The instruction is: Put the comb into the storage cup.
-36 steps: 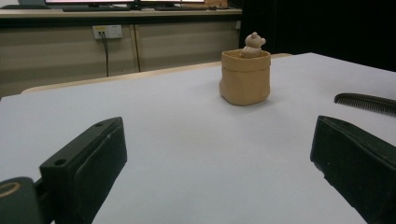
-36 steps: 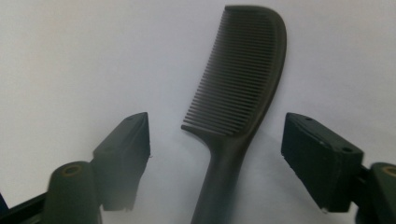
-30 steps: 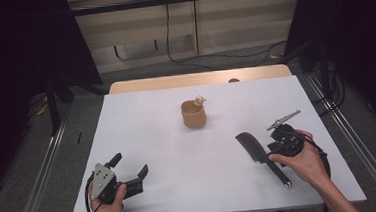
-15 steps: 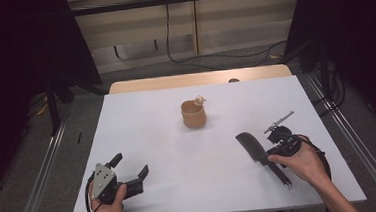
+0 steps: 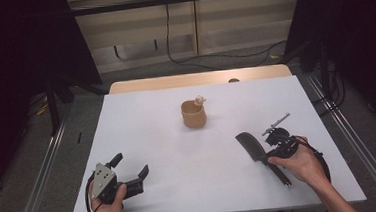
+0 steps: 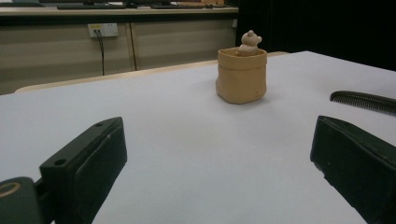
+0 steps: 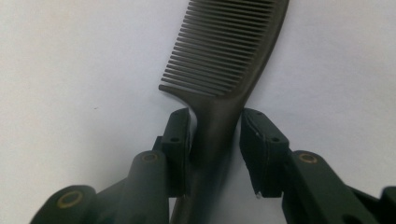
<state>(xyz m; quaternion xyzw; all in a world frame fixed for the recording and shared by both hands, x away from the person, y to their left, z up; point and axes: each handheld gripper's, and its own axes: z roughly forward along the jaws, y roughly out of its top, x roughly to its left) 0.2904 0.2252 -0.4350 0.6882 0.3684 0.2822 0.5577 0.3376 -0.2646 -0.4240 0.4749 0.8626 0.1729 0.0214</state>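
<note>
Right gripper straddles the handle of a dark comb lying flat on the white table, jaws either side, seemingly closing to lift it. Left gripper rests wide apart, idle, facing a small tan pot mid-table.

The counter is covered in a smooth, matt white sheet, paper-like, with a pale wood edge showing at its far side. The comb looks like dark plastic — smooth, with a dull sheen along its spine and fine moulded teeth. The small tan pot has a matt, slightly grainy surface, clay-like or rubbery — which one is unclear. Each hand-held gripper has black matt plastic jaws; brass-coloured metal rivets show on the right hand-held gripper.
</note>
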